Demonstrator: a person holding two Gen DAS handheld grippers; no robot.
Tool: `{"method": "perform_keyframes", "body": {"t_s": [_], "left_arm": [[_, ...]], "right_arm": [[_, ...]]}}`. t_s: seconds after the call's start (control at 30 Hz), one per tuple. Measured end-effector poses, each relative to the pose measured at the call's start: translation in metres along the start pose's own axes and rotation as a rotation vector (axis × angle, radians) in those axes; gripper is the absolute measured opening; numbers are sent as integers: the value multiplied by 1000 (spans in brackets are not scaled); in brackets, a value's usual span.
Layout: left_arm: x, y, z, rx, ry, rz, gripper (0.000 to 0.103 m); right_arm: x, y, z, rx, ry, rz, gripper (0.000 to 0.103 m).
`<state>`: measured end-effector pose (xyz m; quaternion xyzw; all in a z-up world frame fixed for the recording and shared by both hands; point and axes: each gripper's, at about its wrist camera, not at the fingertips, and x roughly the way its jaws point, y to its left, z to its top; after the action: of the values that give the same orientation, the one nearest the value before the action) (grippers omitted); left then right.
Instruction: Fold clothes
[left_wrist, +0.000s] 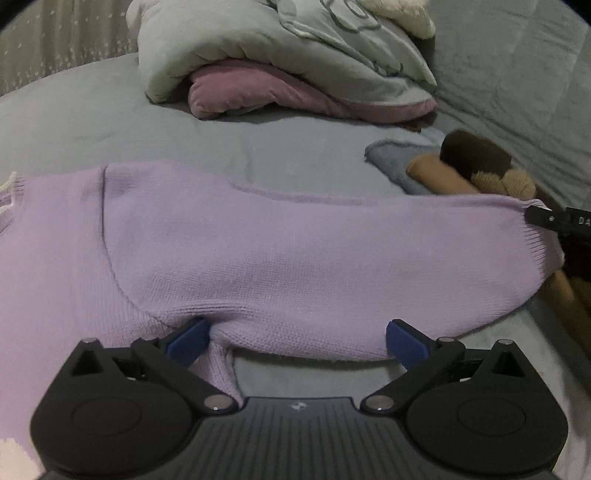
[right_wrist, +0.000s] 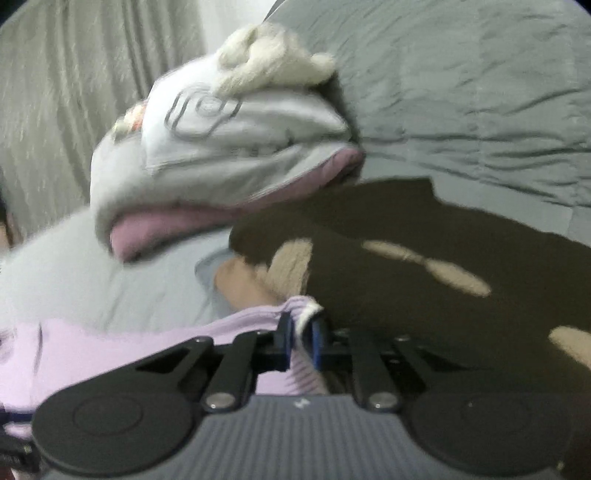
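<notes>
Lilac sweater (left_wrist: 229, 236) lay mid-frame on the bed (left_wrist: 258, 147). My right gripper (right_wrist: 303, 339) pinched what looked like its cuff; left gripper (left_wrist: 295, 338) gaped, unclenched, at the underarm. Advisable: clamp there before swinging the sleeve across.

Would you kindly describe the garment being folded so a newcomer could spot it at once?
On the grey bed, in front of the heaped bedding, lies a lilac knitted sweater. It is the only pale purple knit, and the right gripper pinches its cuff.
</notes>
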<state>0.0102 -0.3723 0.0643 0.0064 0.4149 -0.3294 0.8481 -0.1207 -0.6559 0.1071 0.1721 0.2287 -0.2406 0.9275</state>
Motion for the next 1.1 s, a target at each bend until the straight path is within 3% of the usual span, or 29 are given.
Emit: {"method": "perform_keyframes", "body": {"t_s": [0.1, 0.17, 0.4, 0.5, 0.6, 0.67, 0.73, 0.83, 0.97, 1.1], "left_arm": [[-7, 0, 6, -14, -60, -43, 101], [-4, -2, 9, -9, -66, -32, 101], [39, -26, -4, 183, -23, 96, 103], [42, -26, 0, 155, -11, 99, 103], [37, -22, 4, 113, -4, 77, 102], [27, -16, 4, 67, -31, 38, 102], [17, -10, 3, 24, -65, 14, 102], [4, 4, 1, -48, -96, 15, 102], [-13, 22, -7, -94, -104, 65, 102], [-38, 55, -23, -131, -96, 124, 102]], "right_arm": [[-12, -3, 11, 46, -80, 21, 9], [-15, 1, 17, 47, -120, 10, 9], [27, 0, 6, -29, -50, -99, 11], [26, 8, 6, -93, -64, -136, 14], [24, 15, 5, -177, -53, -189, 24], [15, 16, 9, -197, -65, -241, 50], [0, 14, 15, -197, -113, -317, 51], [-16, 8, 21, -148, -98, -258, 53], [-14, 18, 12, -116, 34, 0, 56], [6, 61, -17, -272, 170, 149, 56]]}}
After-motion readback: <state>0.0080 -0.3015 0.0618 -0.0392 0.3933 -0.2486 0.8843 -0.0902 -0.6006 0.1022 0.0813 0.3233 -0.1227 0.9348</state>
